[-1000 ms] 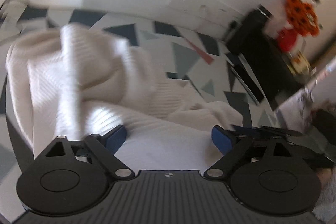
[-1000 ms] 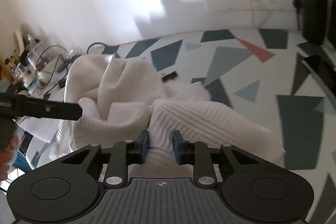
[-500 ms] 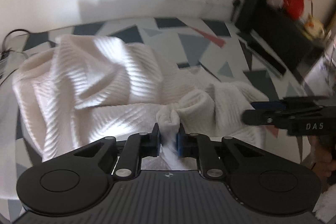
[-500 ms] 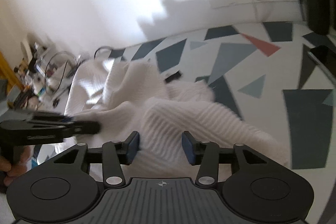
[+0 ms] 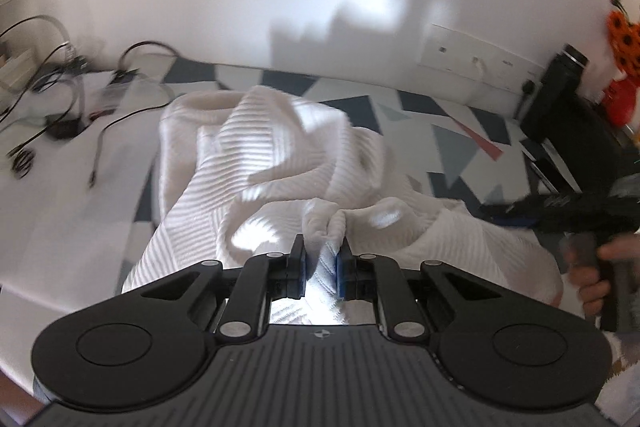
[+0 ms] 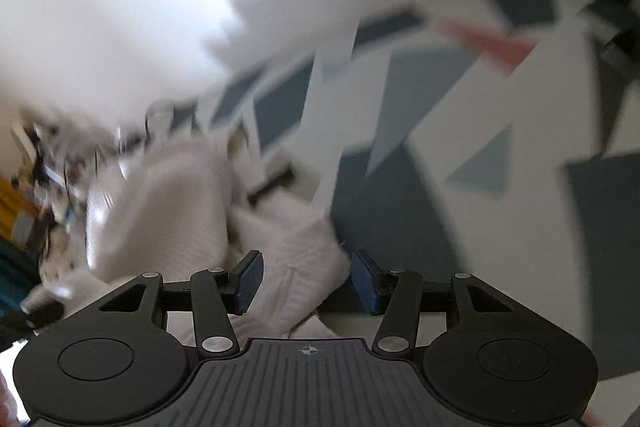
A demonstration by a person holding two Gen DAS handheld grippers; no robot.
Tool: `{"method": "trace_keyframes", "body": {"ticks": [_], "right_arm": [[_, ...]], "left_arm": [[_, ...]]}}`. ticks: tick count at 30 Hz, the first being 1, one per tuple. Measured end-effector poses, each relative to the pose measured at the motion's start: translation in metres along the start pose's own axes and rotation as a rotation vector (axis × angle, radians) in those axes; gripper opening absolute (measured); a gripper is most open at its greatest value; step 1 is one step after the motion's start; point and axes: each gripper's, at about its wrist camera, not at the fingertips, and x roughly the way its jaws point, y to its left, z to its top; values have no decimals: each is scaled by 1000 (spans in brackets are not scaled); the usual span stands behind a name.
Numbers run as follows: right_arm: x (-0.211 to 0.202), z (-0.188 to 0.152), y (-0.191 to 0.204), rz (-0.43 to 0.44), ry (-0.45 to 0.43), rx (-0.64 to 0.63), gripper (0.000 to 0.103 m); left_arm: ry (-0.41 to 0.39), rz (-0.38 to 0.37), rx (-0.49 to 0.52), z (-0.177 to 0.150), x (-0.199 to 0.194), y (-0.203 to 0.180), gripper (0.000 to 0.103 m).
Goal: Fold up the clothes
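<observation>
A white ribbed knit garment (image 5: 280,163) lies crumpled on a table covered in a triangle-patterned cloth (image 5: 452,143). My left gripper (image 5: 322,267) is shut on a bunched fold of the garment near its front edge. In the right wrist view the picture is motion-blurred; my right gripper (image 6: 306,281) stands open, with a corner of the white garment (image 6: 296,267) lying between its blue pads (image 6: 249,281) but not pinched. The right gripper's body (image 5: 560,215), held by a hand (image 5: 596,283), shows at the right of the left wrist view.
Black cables (image 5: 60,115) and small electronics lie on the table's left part. A black bottle (image 5: 560,83) and dark objects stand at the right by the wall, with orange flowers (image 5: 624,31) behind. A white socket strip (image 5: 476,57) runs along the wall.
The left gripper closed on a fold of the garment and has pulled back with it. The right gripper let go of the cloth, opened wider and moved fast toward the garment's right corner.
</observation>
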Motion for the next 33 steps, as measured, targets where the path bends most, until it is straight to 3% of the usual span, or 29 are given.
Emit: {"method": "trace_keyframes", "body": {"ticks": [1,3,6,9,11,13,16,20,22,27,29,33], "right_arm": [[13,0,3,-2,38,-2,31],[20,-6,15,9,30,-46,9],[13,-10,30,3,-34,-92,6],[-17,-4,35,9,-165,-126,3],[-44,3,32,-17,-264,-118,3],[-69,9,26,-88,-371,-101,3],[-94,11,2,-204,-459,-33,3],[-99,-3,-27,-364,-443,17,3],[-100,-19,-38,-411,-420,23,4],[-100,-49,-65,-368,-375,139,4],[-97,-54,-65,-370,-364,138,4],[-92,-59,-64,-385,-349,131,5]], "left_arm": [[-2,13,-18,-1,-1,5,13],[-6,48,-45,-2,-2,17,14],[-6,125,-106,-6,4,39,14],[23,152,-232,-9,17,64,14],[47,90,-273,-8,29,69,16],[77,12,-240,-5,44,60,20],[140,-70,-143,-6,69,31,37],[229,-150,-79,-7,98,-3,63],[260,-191,-94,-4,104,-8,63],[225,-235,-110,18,101,3,65],[201,-250,-164,28,102,14,66],[130,-224,-203,41,105,19,66]]}}
